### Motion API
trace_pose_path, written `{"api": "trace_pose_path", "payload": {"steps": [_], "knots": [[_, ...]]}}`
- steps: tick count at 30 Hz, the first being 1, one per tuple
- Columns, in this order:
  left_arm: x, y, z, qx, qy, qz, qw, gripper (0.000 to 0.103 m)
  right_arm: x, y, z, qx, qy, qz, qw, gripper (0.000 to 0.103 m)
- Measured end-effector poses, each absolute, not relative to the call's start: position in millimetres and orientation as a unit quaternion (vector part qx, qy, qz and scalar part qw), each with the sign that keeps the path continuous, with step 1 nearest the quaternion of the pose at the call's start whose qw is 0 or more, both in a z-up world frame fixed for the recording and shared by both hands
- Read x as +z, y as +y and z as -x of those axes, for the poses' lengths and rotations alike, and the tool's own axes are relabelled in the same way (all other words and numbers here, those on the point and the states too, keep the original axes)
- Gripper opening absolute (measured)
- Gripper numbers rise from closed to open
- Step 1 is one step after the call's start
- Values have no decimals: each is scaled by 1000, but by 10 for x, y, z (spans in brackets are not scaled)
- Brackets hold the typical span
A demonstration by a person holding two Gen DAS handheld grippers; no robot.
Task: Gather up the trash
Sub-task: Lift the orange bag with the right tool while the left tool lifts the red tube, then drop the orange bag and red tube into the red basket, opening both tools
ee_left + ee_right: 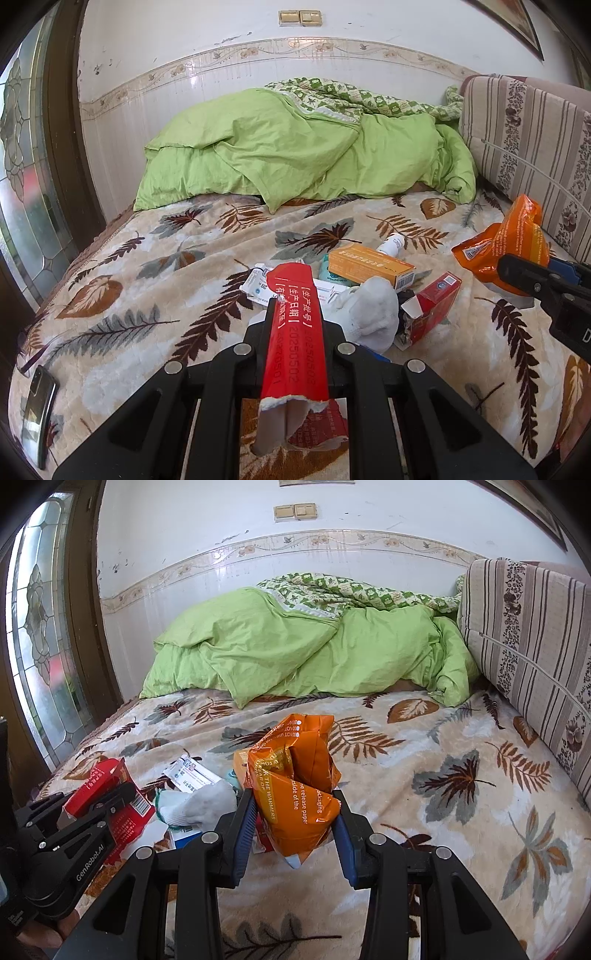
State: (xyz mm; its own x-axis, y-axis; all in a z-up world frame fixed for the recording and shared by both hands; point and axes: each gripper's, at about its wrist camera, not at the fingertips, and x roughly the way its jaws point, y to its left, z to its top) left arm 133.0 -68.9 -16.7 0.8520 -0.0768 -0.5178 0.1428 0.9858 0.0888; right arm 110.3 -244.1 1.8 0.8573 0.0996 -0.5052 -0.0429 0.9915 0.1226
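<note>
On the bed, over the leaf-print blanket point(110, 295), both grippers have their jaws full. The left gripper point(295, 314) is clamped narrow on a torn red carton point(295, 332), which runs lengthwise between the jaws with its ripped end toward the camera. The right gripper point(295, 812) is squeezing a crumpled orange wrapper point(295, 775), lifted a bit off the blanket I think, mouth gaping upward.

So I'd say this is the carry part of the job: two bits of trash grabbed, neither dropped anywhere yet. No bin or bag shows in either view, so I can't tell where it's all meant to go. My guess is the wrapper could double as the bag, with the carton tipped into it, but that's only a guess.

Plenty left in the pile too: an orange box point(369, 267), another red box point(436, 306) with a torn flap, a white sock point(369, 314), a small white bottle point(393, 243) and some white packets point(258, 284). Next move needs both grips kept firm, since that wrapper is slick and floppy. The phone point(38, 410) at the blanket's edge is not trash.
</note>
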Motion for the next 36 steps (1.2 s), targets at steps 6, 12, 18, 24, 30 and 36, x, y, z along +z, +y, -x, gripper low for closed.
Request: {"api": "trace_pose_path", "payload": {"steps": [6, 12, 18, 24, 30, 36], "knots": [[-183, -679, -1266, -62, 273, -53, 958, 13, 10, -2462, -937, 38, 268, -79, 960, 42], [-165, -714, -948, -86, 293, -36, 952, 13, -3, -2478, -621, 40, 275, -93, 956, 42], [-93, -848, -609, -113, 304, -39, 945, 13, 69, -2601, -178, 41, 278, -110, 953, 42], [10, -979, -349, -134, 304, -38, 942, 13, 271, -2778, 198, 38, 263, -120, 957, 42], [147, -1104, -143, -155, 294, -43, 942, 13, 420, -2999, 423, 33, 252, -145, 956, 42], [317, -1161, 26, -218, 283, -27, 934, 13, 479, -3191, 633, 31, 247, -169, 954, 42]]}}
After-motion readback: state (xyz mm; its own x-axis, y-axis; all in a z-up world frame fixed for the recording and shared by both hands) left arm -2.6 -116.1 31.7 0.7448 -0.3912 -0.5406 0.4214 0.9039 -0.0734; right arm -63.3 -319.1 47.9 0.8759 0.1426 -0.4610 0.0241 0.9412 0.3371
